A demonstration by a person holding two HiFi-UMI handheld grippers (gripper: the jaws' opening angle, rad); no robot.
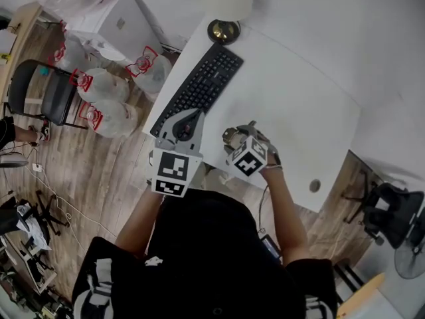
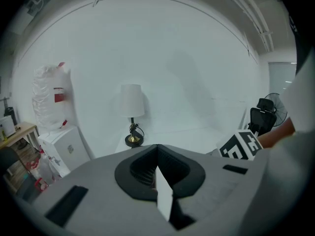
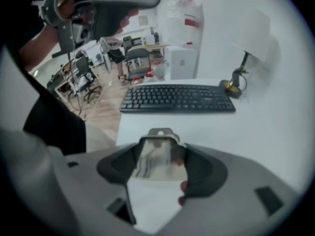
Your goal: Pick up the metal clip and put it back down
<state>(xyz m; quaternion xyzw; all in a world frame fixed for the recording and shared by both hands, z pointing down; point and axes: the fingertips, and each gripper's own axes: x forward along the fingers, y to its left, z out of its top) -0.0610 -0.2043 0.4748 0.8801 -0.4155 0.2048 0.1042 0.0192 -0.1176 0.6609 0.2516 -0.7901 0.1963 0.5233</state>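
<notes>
Over the lower-left edge of the white desk [image 1: 299, 98], the silver metal clip [image 3: 158, 132] is being pinched in the right gripper [image 3: 157, 151], long axis along the jaws, tab toward the black keyboard [image 3: 177, 98], while the left gripper [image 2: 157, 168] is being held with jaws together, empty.

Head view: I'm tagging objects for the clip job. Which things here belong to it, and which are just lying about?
Part of the job:
- clip, clamped in the right gripper
- table, where it is to be set down

Just lying about:
- keyboard
- lamp
- chair and bags on the floor
- left gripper, shut on nothing, idle
</notes>
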